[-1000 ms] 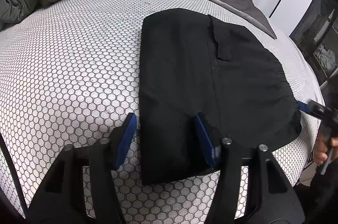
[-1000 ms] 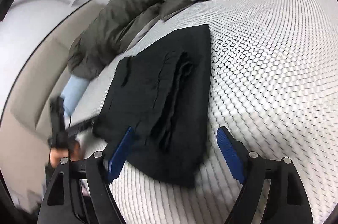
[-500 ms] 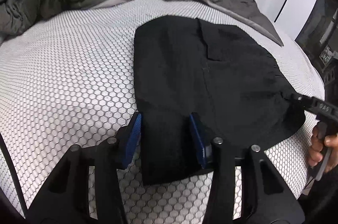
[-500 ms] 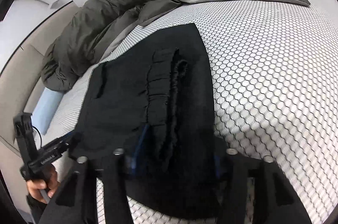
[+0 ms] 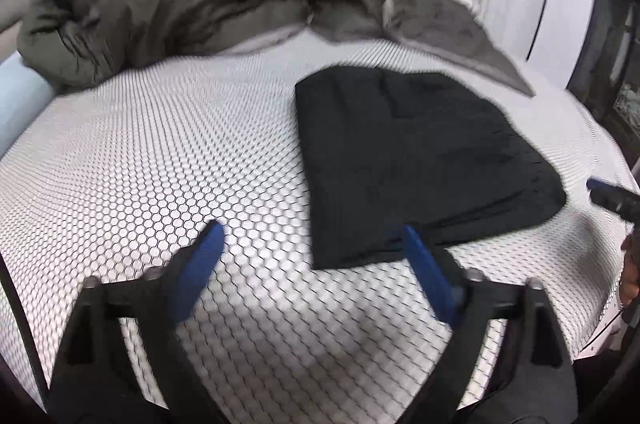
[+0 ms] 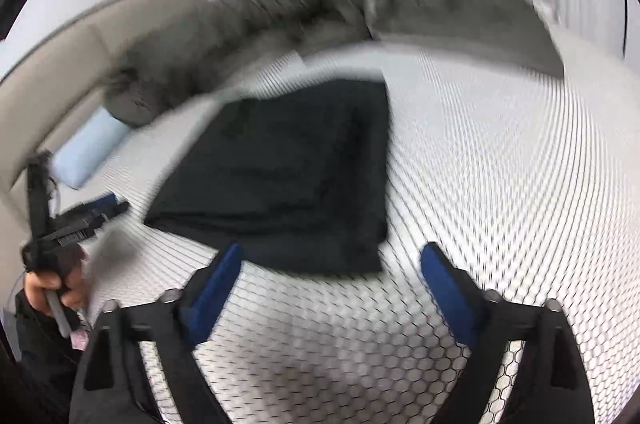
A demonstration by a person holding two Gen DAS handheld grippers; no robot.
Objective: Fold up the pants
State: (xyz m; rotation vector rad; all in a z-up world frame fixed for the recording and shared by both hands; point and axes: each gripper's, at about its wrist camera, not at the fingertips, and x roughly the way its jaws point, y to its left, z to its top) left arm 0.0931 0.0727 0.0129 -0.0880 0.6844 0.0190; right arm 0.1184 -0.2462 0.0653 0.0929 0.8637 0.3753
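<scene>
Lying flat on bed (image 5: 200, 152): black pants (image 5: 416, 160), folded compact — task looks finished. Left hand-held gripper (image 5: 310, 252) and right hand-held gripper (image 6: 330, 266) — both spread, empty.

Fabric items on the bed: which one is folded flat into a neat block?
The black pants, lying flat on the honeycomb sheet; the grey duvet is heaped and rumpled.

One folded pair of black fabric pants (image 5: 416, 160) is lying on one white mattress cover with a black honeycomb print (image 5: 168, 160). One bunched olive-grey duvet (image 5: 192, 4) and one pale blue pillow (image 6: 86, 152) are sitting behind. Two black grippers with blue pads are showing: the left gripper (image 5: 310, 238) and the right gripper (image 6: 330, 258), each gaping wide.
</scene>
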